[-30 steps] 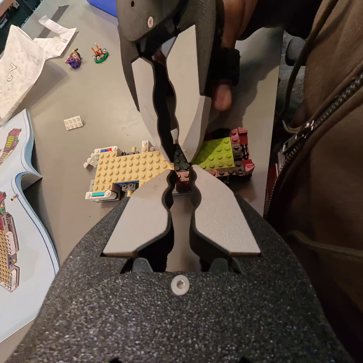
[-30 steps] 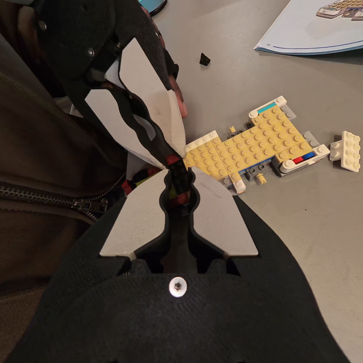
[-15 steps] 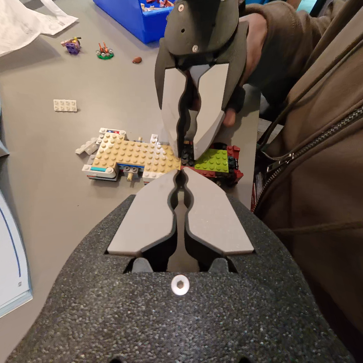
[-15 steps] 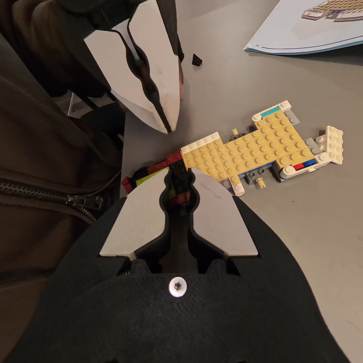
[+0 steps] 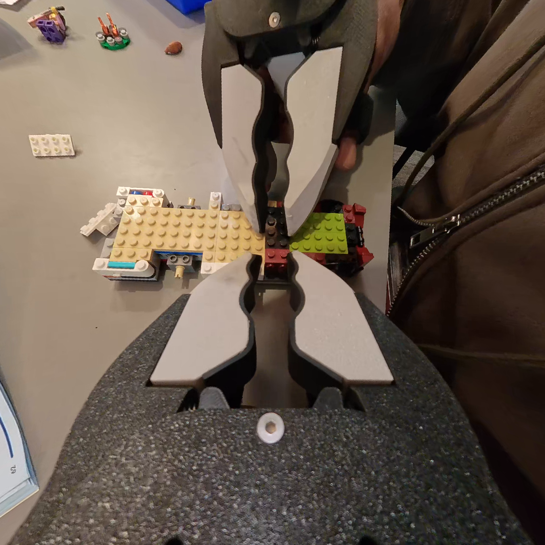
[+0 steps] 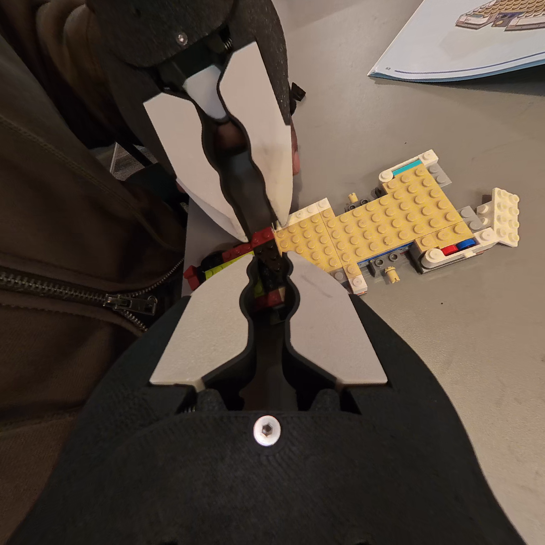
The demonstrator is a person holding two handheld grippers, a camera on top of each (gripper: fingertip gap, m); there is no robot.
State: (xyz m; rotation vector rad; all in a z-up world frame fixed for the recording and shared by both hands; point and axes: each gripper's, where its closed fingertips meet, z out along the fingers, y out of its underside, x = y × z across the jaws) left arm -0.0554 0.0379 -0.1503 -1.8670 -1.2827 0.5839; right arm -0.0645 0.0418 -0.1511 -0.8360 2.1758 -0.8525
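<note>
At the near edge of the grey surface point(image 5: 126, 97), close to the person's brown jacket point(image 5: 486, 265), both hand-held grippers meet on one brick model point(image 5: 188, 233). The left hand-held gripper point(image 5: 275, 261) is clamped on the dark red and black strip point(image 5: 275, 253) at the joint between the model's tan plate point(image 5: 177, 230) and its lime-green plate point(image 5: 321, 236); its fingertips point(image 5: 236, 265) stand a brick-width apart, pressed to the strip's sides. The right hand-held gripper point(image 6: 269, 259) faces it from the opposite side and is clamped on the black part of the same strip point(image 6: 269, 259), its pads against the strip's flanks.

The tan plate extends away from the grippers along the surface, ending in white, grey, blue and red bricks point(image 6: 460, 247). The lime-green plate, framed in dark red bricks point(image 5: 356, 215), lies at the surface edge.

Well apart from the model lie a loose white plate point(image 5: 51, 145), a small purple build point(image 5: 48, 25), a small green-based build point(image 5: 112, 32) and a brown piece point(image 5: 173, 47). An open instruction booklet point(image 6: 460, 41) lies at the far side; a small black piece point(image 6: 298, 93) lies near it.
</note>
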